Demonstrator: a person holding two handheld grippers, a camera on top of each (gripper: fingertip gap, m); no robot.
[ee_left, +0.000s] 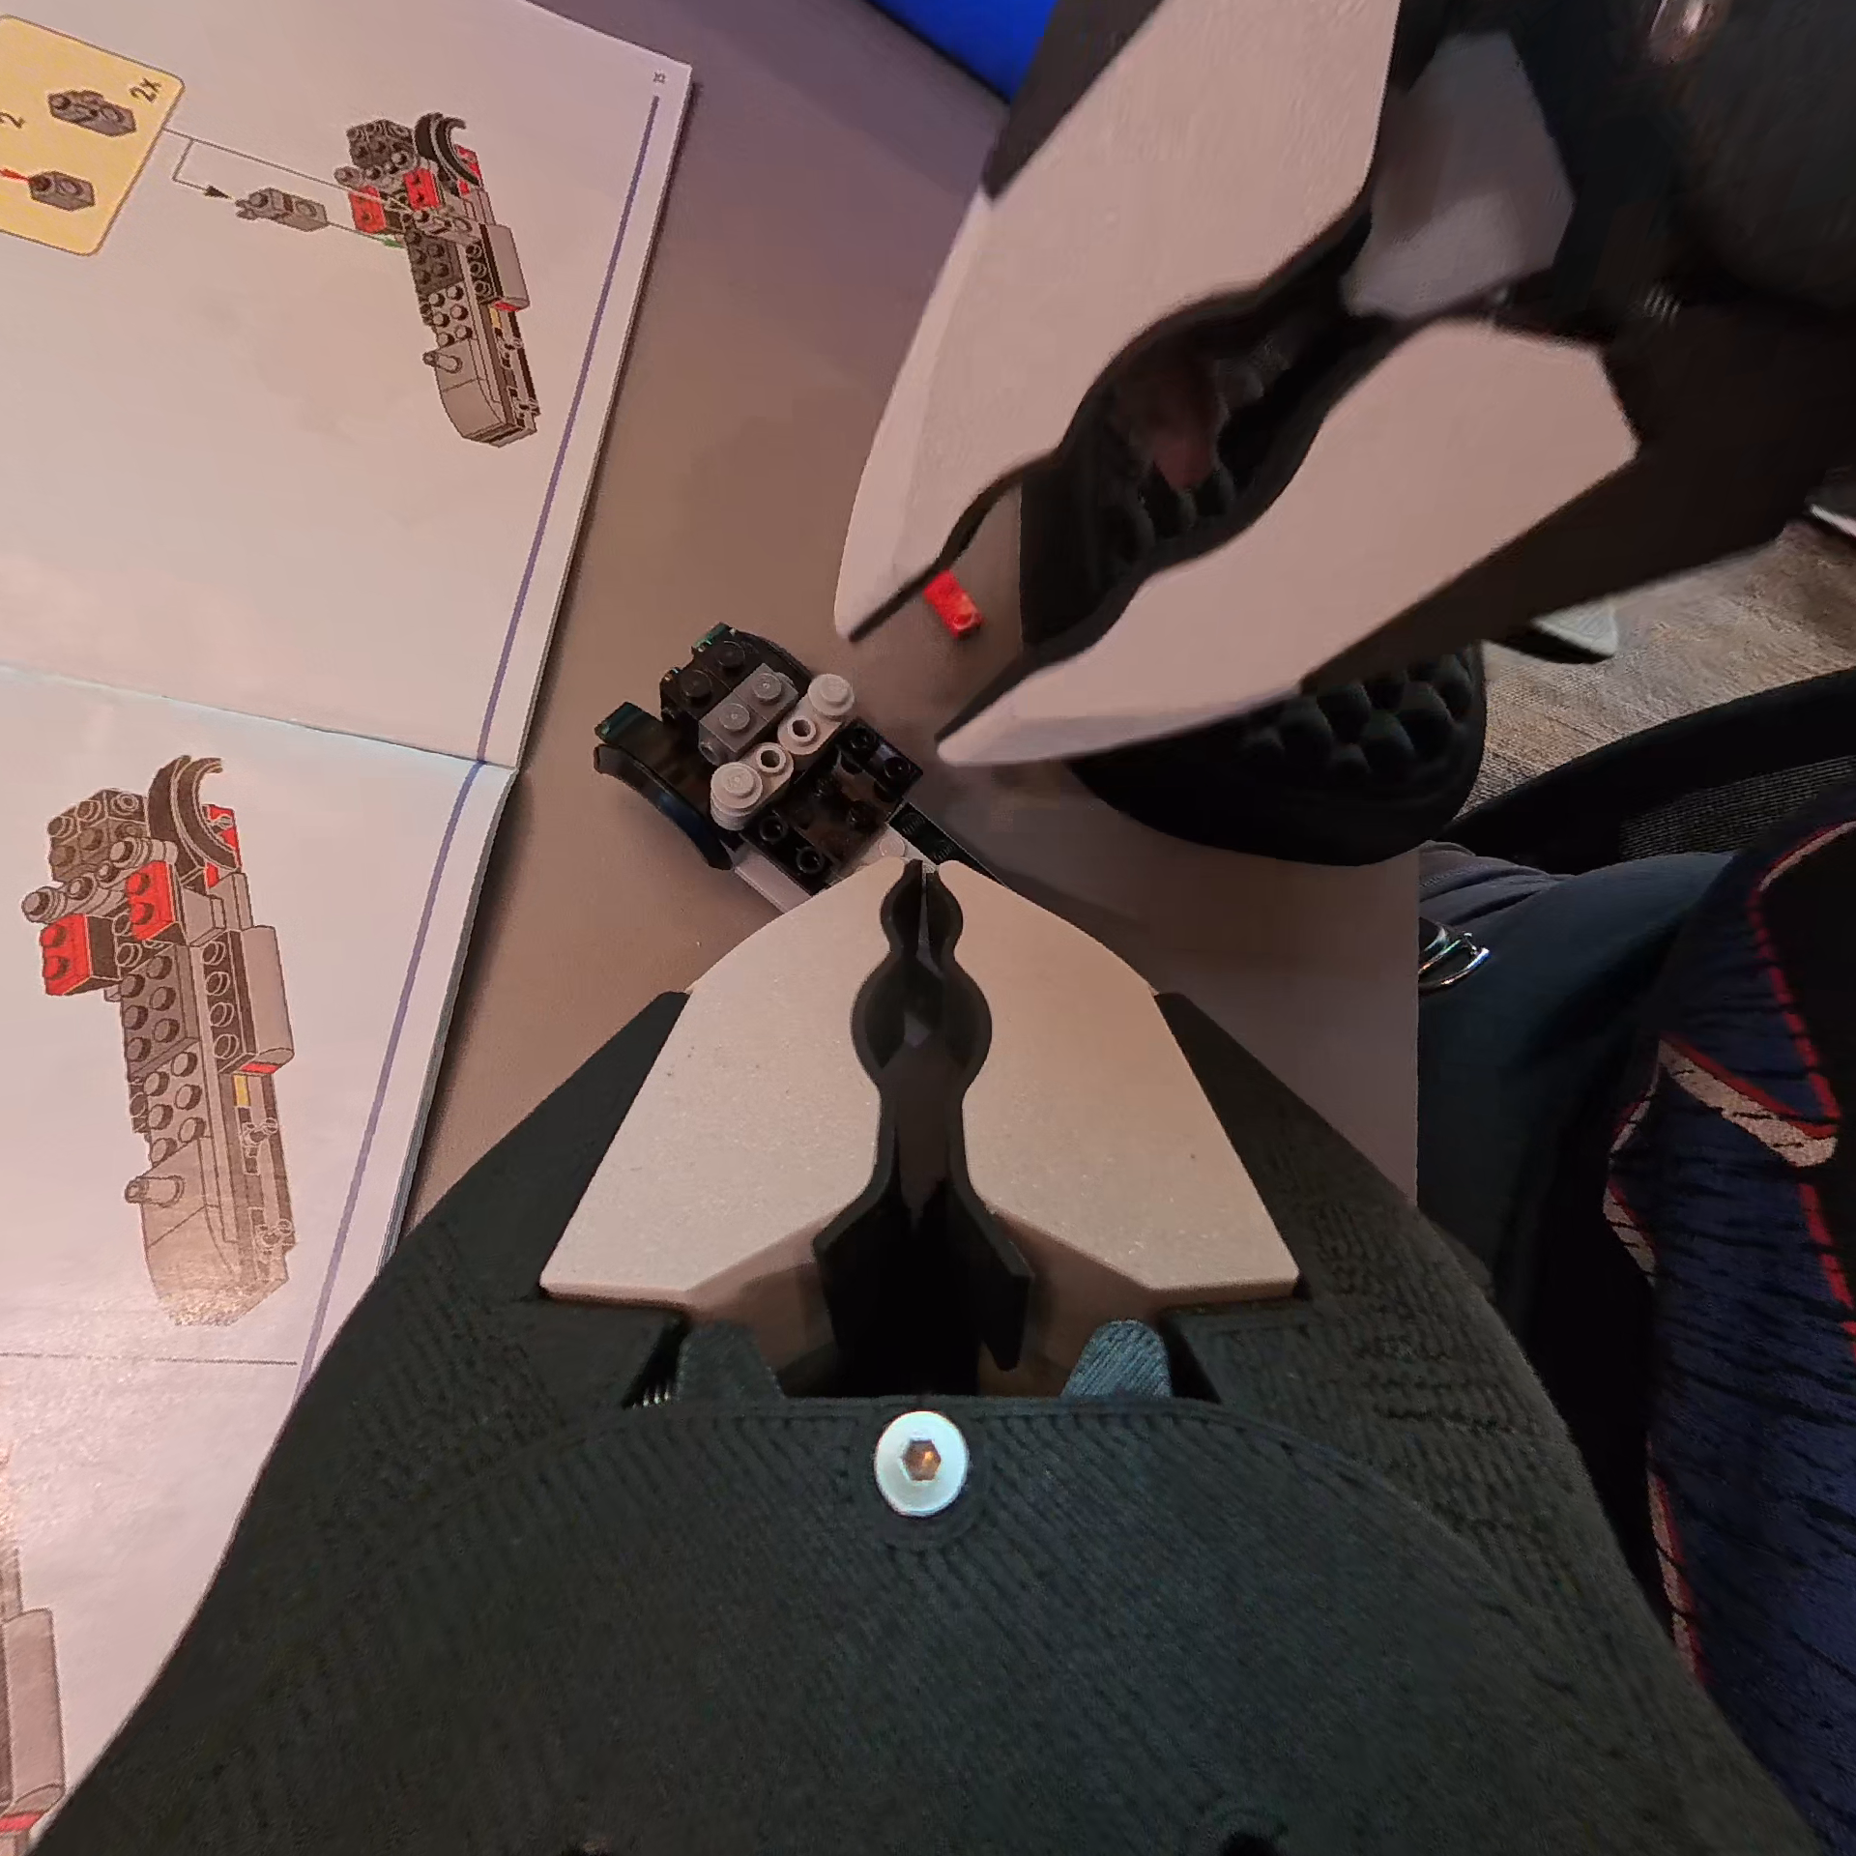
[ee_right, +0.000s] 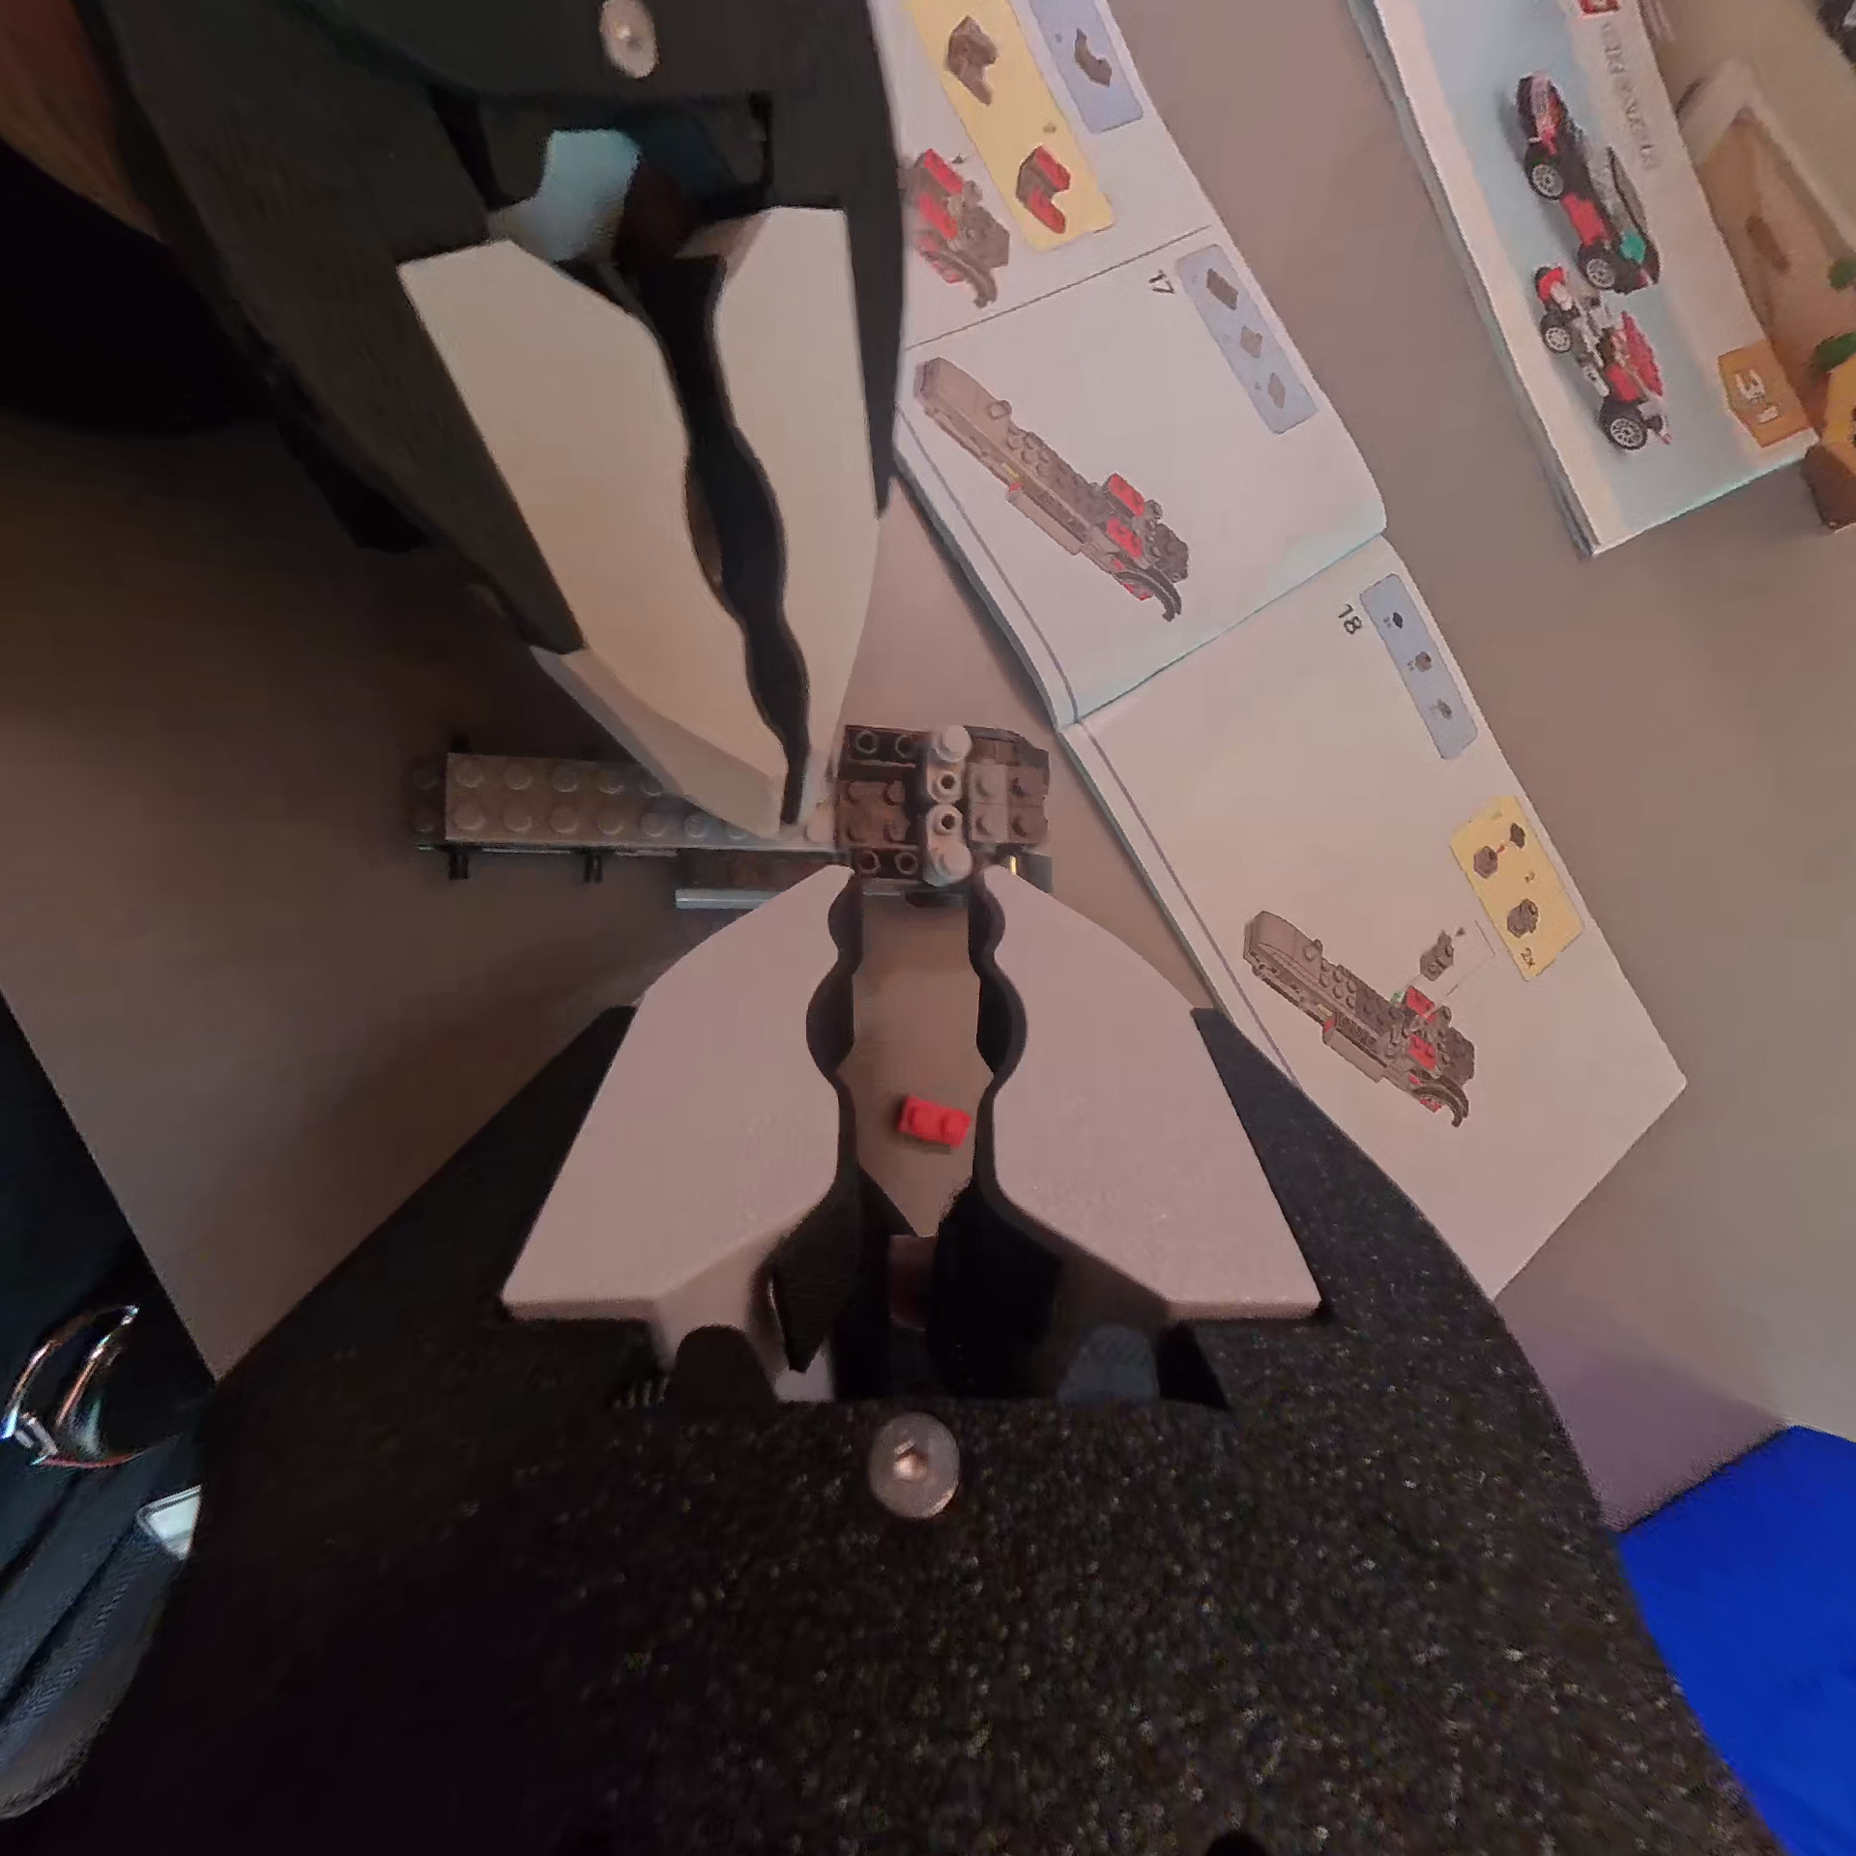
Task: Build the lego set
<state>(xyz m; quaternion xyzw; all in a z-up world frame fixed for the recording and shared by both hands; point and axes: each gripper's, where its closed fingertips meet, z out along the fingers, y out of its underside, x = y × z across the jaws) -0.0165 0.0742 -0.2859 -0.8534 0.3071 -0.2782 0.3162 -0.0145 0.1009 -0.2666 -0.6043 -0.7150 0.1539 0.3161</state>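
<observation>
In the left wrist view, an open instruction booklet is lying on the grey desk at the left, its pages showing drawings of a long grey, black and red build. Just right of the booklet's spine, the partly built lego model is resting on the desk, black bricks topped with light grey studded pieces. The left gripper is reaching in from below, its fingers pressed nearly together and pinching the thin near edge of the model. Just beyond the model, a small loose red piece is lying on the desk. The right gripper is hanging over it from the upper right, its fingers spread and holding nothing.

In the right wrist view, the model's long grey studded plate is stretching leftward under the left gripper, which is gripping it where the plate meets the black block. The right gripper is sitting just short of that block, fingers apart, with the red piece lying on the desk between them, untouched. The booklet is lying open to the right, and a second printed booklet is lying farther right.
</observation>
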